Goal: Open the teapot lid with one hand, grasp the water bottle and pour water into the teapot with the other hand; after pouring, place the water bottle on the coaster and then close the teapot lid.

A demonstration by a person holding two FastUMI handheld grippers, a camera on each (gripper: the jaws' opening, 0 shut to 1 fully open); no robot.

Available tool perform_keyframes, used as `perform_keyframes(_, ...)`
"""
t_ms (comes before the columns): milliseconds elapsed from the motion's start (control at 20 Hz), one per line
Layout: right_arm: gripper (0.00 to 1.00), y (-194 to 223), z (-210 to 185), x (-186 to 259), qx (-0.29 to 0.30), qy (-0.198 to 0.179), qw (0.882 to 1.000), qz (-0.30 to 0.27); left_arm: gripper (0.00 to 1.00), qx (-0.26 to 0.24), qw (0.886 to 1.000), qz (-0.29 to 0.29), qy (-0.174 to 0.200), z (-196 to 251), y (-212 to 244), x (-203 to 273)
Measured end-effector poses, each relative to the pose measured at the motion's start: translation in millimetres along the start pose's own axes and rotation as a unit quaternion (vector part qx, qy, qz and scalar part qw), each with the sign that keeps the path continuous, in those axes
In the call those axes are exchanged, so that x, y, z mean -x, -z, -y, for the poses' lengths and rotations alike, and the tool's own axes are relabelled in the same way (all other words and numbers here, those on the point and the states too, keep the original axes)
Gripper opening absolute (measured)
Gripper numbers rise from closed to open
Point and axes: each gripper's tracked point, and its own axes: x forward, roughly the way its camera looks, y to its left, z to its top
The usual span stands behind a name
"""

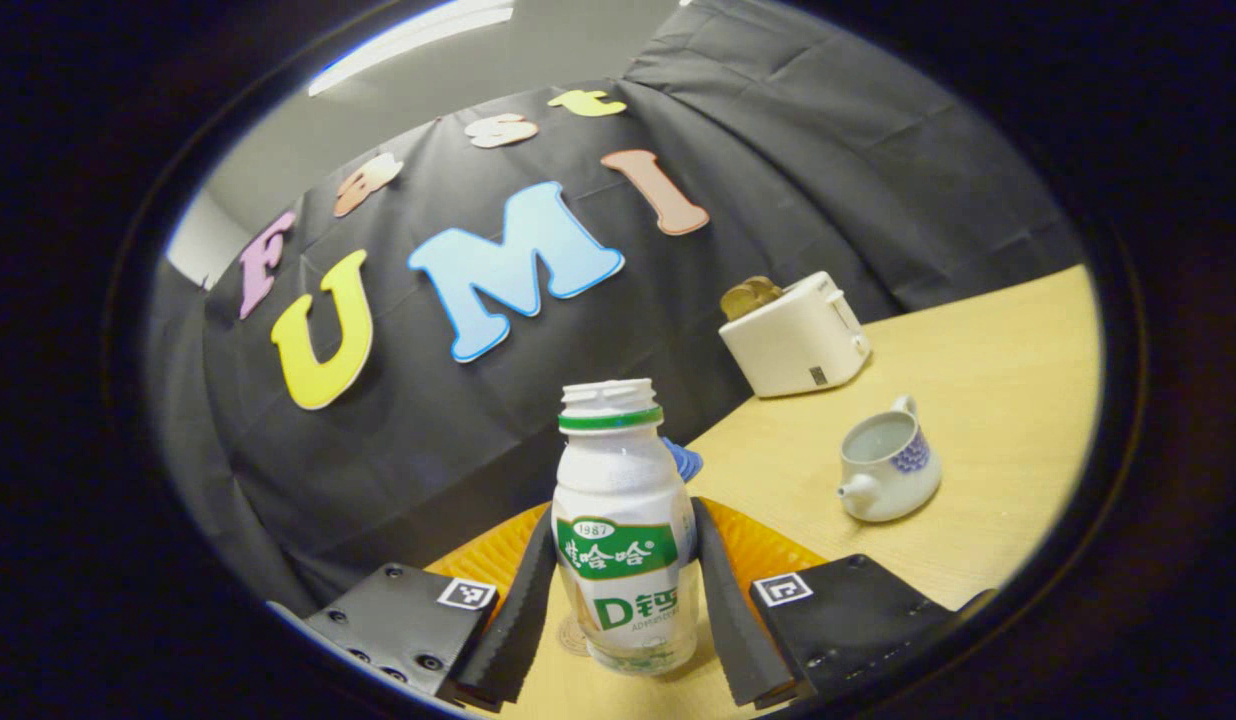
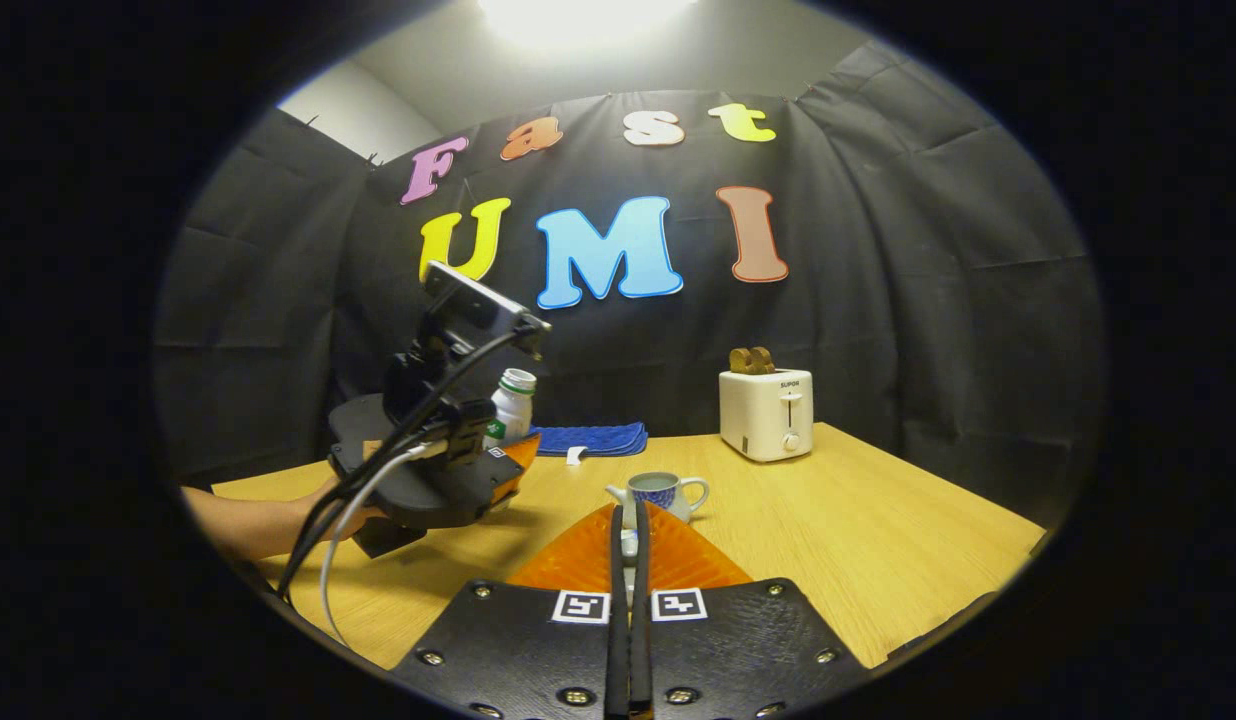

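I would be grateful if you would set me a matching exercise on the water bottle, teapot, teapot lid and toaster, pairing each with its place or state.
Things:
1. water bottle
2. teapot
3. teapot lid
4. toaster

Places or states:
A. by the cloth wall, brown slices poking out of its top
B. pinched between the right tool's fingers
C. upright and uncapped, between the left tool's fingers
D. standing open on the table, nothing covering it

Pairs: 1-C, 2-D, 3-B, 4-A
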Motion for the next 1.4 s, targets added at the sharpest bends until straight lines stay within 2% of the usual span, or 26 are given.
perform_keyframes(50,0.01,-0.7,1.9,3.4,-0.001,0.0,1.0,0.001,0.83,-0.027,1.0,-0.006,0.008,5.8,-1.1,-2.0)
perform_keyframes(100,0.01,-1.0,3.8,5.3,0.004,0.003,1.0,0.004,0.83,-0.053,0.998,-0.011,0.013,9.3,-0.3,-5.0)
perform_keyframes(150,0.01,-1.1,7.1,7.9,0.01,0.009,1.0,0.007,0.79,-0.073,0.997,-0.014,0.018,13.6,-1.1,-7.6)
perform_keyframes(200,0.01,1.4,8.2,9.4,0.011,0.01,1.0,0.006,0.83,-0.09,0.996,-0.018,0.023,19.0,-1.0,-9.6)
perform_keyframes(300,0.01,6.6,10.3,14.6,0.006,0.009,1.0,0.001,0.84,-0.115,0.992,-0.029,0.032,29.3,3.4,-14.7)
perform_keyframes(350,0.01,7.7,15.0,17.4,0.006,0.012,1.0,0.0,0.79,-0.129,0.99,-0.037,0.036,33.9,5.4,-16.9)
perform_keyframes(400,0.01,8.9,18.9,19.8,0.005,0.016,1.0,0.0,0.83,-0.142,0.988,-0.04,0.041,38.8,5.5,-18.5)
perform_keyframes(550,0.01,11.6,29.1,24.5,-0.001,0.023,1.0,-0.001,0.83,-0.183,0.98,-0.044,0.059,55.4,4.2,-26.6)
perform_keyframes(600,0.01,13.1,29.7,23.3,0.003,0.022,1.0,-0.003,0.78,-0.201,0.977,-0.045,0.064,57.2,3.3,-25.4)
perform_keyframes(700,0.01,17.2,30.9,23.3,0.006,0.019,1.0,-0.008,0.78,-0.223,0.972,-0.042,0.067,64.6,1.7,-29.7)
perform_keyframes(800,0.01,18.2,32.5,23.7,0.009,0.02,1.0,-0.01,0.83,-0.245,0.966,-0.05,0.071,69.7,3.6,-31.9)
perform_keyframes(1100,0.01,17.9,35.7,22.6,0.005,0.021,1.0,-0.014,0.84,-0.296,0.949,-0.069,0.087,75.9,6.1,-30.5)
perform_keyframes(1150,0.01,18.7,34.7,23.5,0.005,0.02,1.0,-0.014,0.74,-0.306,0.945,-0.071,0.088,75.4,5.2,-30.5)
perform_keyframes(1200,0.01,18.9,34.3,23.6,0.007,0.019,1.0,-0.016,0.74,-0.314,0.943,-0.072,0.088,74.9,5.2,-30.3)
perform_keyframes(1300,0.01,20.9,33.7,22.8,0.008,0.017,1.0,-0.018,0.84,-0.327,0.938,-0.073,0.091,75.7,3.5,-29.1)
perform_keyframes(1400,0.01,19.7,35.2,23.3,0.005,0.019,1.0,-0.017,0.84,-0.342,0.931,-0.074,0.101,77.9,2.0,-27.9)
